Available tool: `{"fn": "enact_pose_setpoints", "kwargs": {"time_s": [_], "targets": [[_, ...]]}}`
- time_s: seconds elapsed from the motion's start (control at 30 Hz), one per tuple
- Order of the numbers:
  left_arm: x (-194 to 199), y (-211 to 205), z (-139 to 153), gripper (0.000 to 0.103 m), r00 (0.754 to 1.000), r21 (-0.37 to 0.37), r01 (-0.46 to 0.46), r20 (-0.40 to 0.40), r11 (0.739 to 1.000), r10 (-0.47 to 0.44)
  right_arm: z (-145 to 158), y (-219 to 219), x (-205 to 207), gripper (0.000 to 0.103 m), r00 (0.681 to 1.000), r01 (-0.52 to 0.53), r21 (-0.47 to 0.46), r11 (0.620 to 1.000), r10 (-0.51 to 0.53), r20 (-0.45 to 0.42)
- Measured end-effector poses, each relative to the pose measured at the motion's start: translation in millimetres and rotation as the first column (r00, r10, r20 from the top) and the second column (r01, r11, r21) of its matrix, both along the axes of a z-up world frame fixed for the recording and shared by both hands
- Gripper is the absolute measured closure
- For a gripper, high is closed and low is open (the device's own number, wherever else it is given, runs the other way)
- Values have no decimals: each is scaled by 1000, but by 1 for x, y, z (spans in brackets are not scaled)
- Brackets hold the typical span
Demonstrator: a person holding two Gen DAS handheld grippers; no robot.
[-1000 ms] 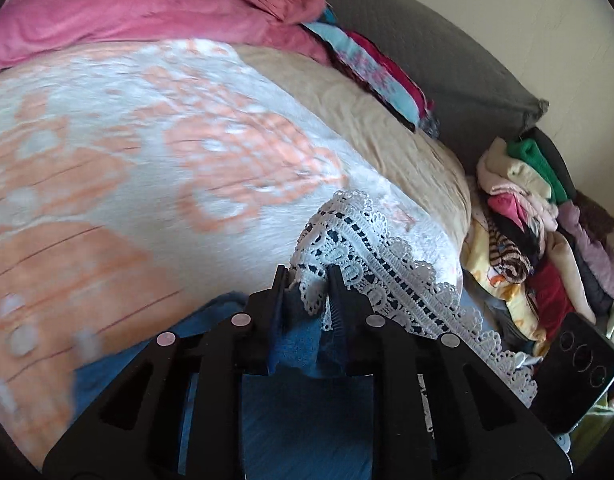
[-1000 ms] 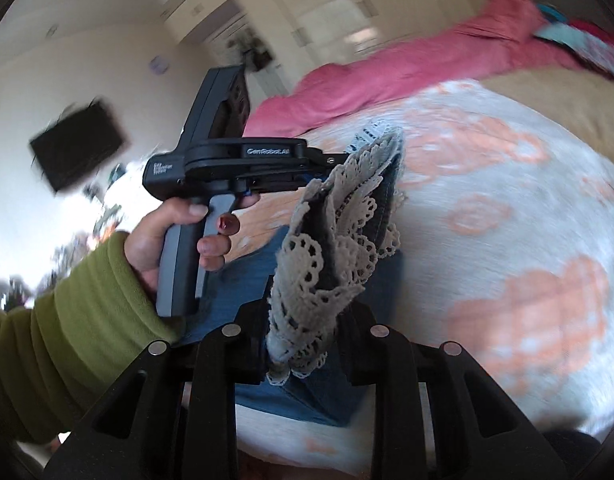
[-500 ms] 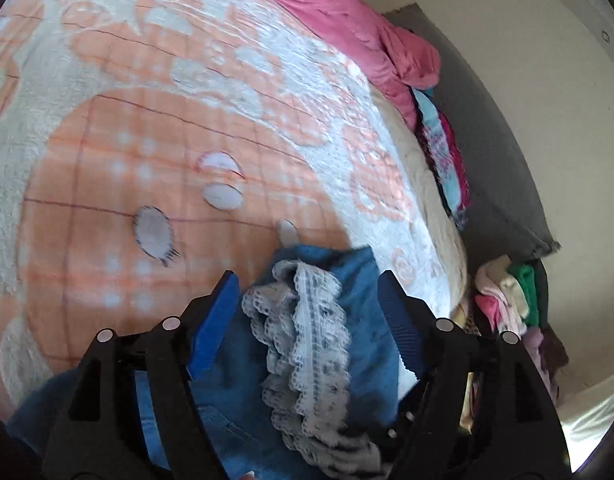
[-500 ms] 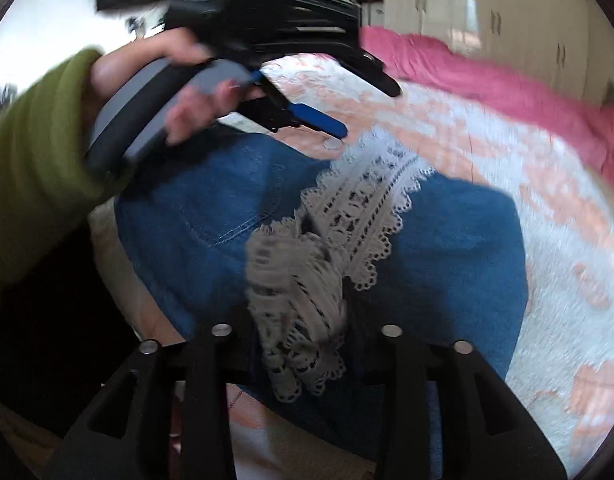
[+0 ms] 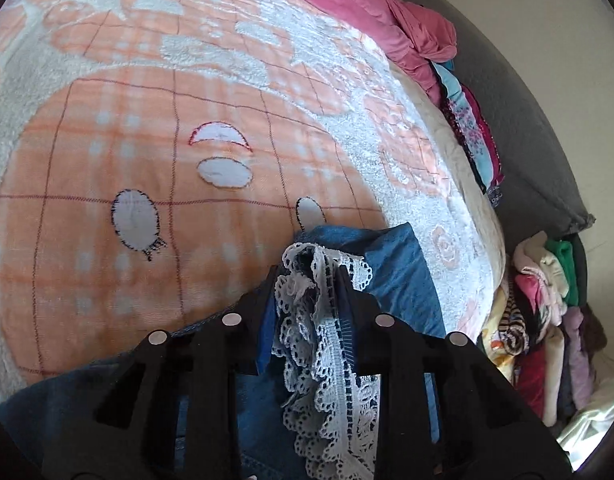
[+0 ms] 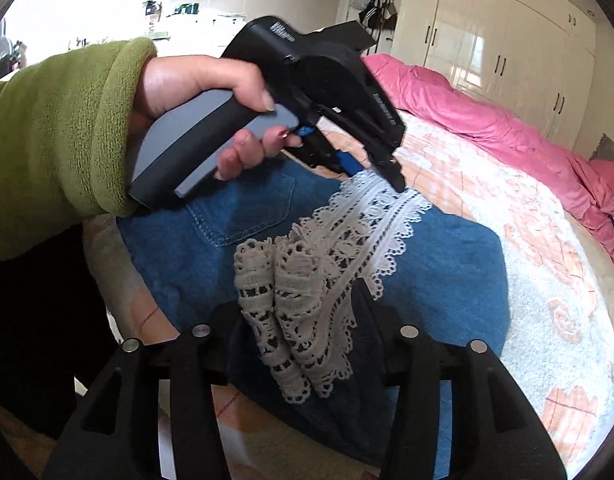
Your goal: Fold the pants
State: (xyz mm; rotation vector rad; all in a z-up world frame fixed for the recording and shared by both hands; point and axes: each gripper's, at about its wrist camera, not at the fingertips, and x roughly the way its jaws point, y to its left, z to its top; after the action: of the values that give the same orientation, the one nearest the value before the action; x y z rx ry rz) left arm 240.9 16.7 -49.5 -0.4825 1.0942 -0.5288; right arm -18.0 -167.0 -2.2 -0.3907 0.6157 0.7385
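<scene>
The pants are blue denim (image 6: 447, 276) with white lace trim (image 6: 359, 232) at the hem, folded over on the bed. In the left wrist view the denim (image 5: 399, 276) lies under my left gripper (image 5: 307, 276), which is shut on the lace hem (image 5: 327, 344). My right gripper (image 6: 299, 312) is shut on the bunched lace end (image 6: 291, 320) near the bed's edge. The left gripper (image 6: 387, 172) shows in the right wrist view at the far end of the lace strip, held by a hand in a green sleeve.
An orange and white patterned blanket (image 5: 167, 140) covers the bed. A pink duvet (image 6: 487, 120) lies along the far side. A pile of folded clothes (image 5: 547, 312) sits beside the bed at right, with a grey cushion (image 5: 527, 140) behind it.
The left gripper was open over the lace hem half a second ago and has closed on it. The pants have been lowered flat onto the bed.
</scene>
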Motion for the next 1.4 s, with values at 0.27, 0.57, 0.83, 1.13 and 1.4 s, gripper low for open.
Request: {"fn": "enact_pose_setpoints", "kwargs": {"time_s": [0.27, 0.57, 0.83, 1.13, 1.4], "targets": [[-18, 23, 27, 92, 997, -30, -46, 60, 999, 47, 4, -5, -6, 81, 994, -71, 87, 994, 78, -79], [-9, 29, -7, 77, 996, 40, -85, -24, 996, 86, -8, 7, -15, 59, 982, -149, 48, 988, 153, -107], [-25, 44, 24, 63, 985, 97, -158, 88, 983, 150, -2, -8, -16, 43, 946, -234, 130, 963, 257, -199], [-89, 51, 53, 54, 951, 103, -244, 218, 964, 218, 14, -54, 12, 39, 949, -139, 273, 952, 207, -238], [-149, 30, 57, 54, 926, 178, -290, 302, 940, 228, 14, -103, 47, 38, 970, 145, 204, 968, -98, -224]]}}
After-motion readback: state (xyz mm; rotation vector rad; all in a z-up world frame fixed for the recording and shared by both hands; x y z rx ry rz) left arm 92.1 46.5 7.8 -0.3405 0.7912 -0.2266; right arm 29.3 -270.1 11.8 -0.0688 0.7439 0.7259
